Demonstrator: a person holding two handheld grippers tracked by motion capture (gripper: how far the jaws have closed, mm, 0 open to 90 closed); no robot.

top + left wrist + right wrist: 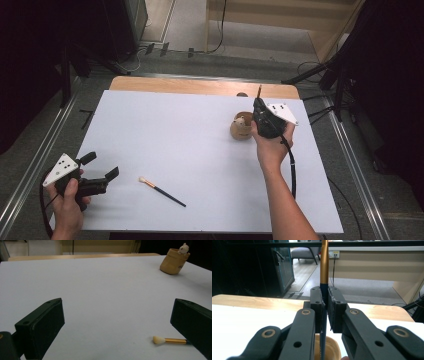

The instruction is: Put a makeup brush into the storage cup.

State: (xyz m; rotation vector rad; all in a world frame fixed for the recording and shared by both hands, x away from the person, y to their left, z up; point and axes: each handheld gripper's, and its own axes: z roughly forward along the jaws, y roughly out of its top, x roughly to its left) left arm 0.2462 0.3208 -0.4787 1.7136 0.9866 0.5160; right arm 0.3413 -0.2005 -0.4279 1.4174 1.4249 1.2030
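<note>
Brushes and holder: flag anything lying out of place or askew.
One brush lies flat and slantwise on the white table, far from the tan holder. The right gripper holds the other brush upright over the holder. Nothing spilled or damaged.

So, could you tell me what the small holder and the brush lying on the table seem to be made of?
The holder looks like light wood or bamboo with a matte tan finish, though moulded plastic cannot be ruled out. The loose brush has pale, soft-looking bristles, a shiny gold collar that suggests metal, and, in the high view, a dark glossy handle, perhaps lacquered wood or plastic.
</note>
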